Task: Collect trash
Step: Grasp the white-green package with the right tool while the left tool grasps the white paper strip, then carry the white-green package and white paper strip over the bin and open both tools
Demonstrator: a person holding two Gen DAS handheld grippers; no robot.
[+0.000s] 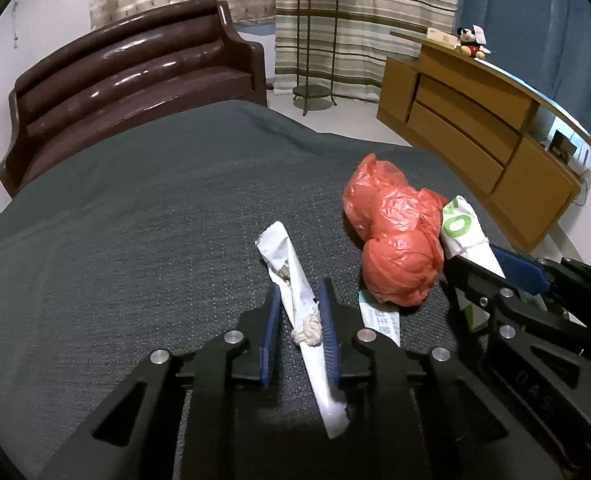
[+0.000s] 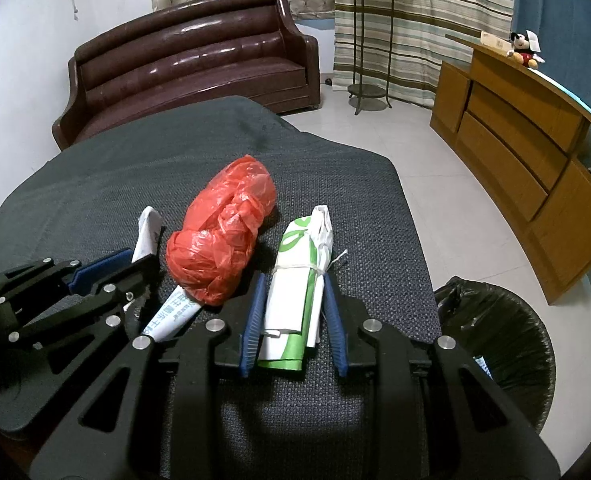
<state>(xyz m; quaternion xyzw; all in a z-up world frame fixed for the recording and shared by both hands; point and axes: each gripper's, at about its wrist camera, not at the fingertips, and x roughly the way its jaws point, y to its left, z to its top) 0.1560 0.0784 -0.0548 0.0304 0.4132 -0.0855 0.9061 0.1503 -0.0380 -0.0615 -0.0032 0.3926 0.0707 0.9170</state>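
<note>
Right now my left gripper (image 1: 299, 320) pinches a rolled white paper wrapper (image 1: 291, 280) lying on the grey-clothed table (image 1: 135, 220). My right gripper (image 2: 295, 312) is clamped on a tied green-and-white paper bundle (image 2: 299, 288) near the table's right edge. Between them sits a crumpled red plastic bag (image 2: 219, 236), on a printed white packet (image 2: 171, 316). A black-lined bin (image 2: 503, 344) stands right of the table.

Bag (image 2: 221, 232) btwn two rolls (image 1: 299, 304) (image 2: 299, 296) on table (image 2: 95, 168); bin (image 2: 507, 344) right.
</note>
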